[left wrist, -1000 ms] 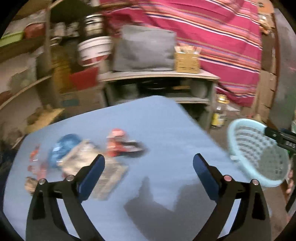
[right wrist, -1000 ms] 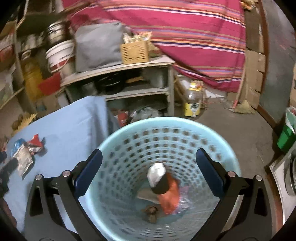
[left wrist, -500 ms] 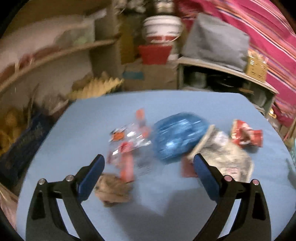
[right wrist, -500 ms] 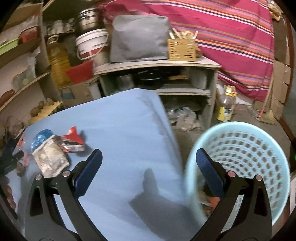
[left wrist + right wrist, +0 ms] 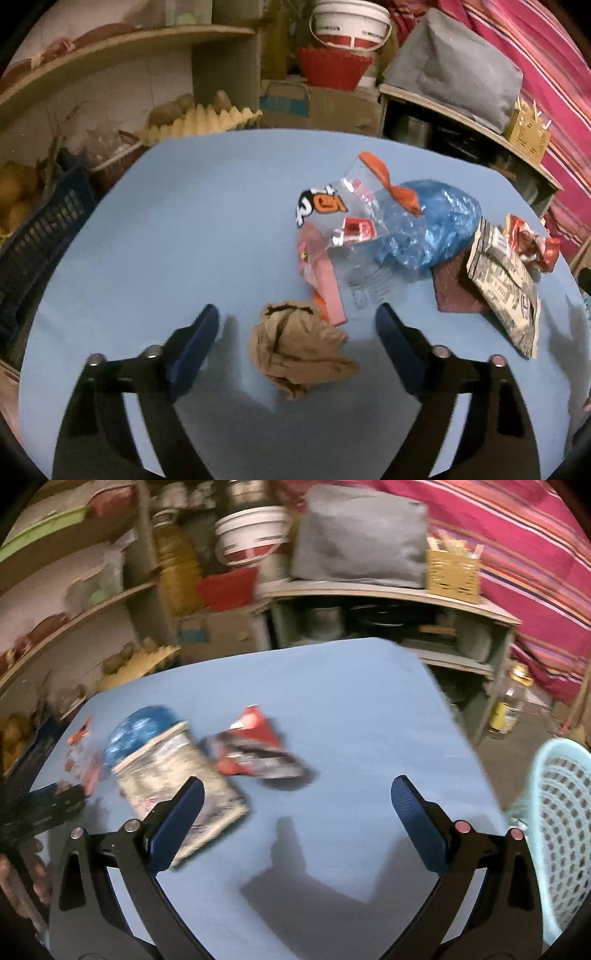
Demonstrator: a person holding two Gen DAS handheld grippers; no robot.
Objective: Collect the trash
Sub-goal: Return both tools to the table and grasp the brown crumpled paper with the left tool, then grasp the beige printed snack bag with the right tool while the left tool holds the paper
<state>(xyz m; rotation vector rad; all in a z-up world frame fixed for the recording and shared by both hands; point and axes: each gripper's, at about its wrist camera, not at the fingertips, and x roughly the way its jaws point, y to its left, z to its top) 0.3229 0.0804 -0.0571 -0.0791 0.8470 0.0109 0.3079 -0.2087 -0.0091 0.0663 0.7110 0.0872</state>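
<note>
- A crumpled brown paper wad point(image 5: 299, 347) lies on the blue counter point(image 5: 177, 236), between the left tongs point(image 5: 297, 328), whose jaws have just been closing yet sit clear of it
- Likely light and soft, it should squash; pinch its bulky middle
- The right tongs point(image 5: 295, 805) stand wide and empty, near the wrappers

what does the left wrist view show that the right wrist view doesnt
Only the left wrist view shows the crumpled brown paper lying between the open left gripper fingers, whose jaws have just been closing without touching it, and the clear wrapper in sharp detail.

Only the right wrist view shows the pale blue basket off the table's edge, the open, empty right gripper, and a bottle on the floor.

Both show the blue table, blue bag, grey printed packet, red wrapper and white bucket.
</note>
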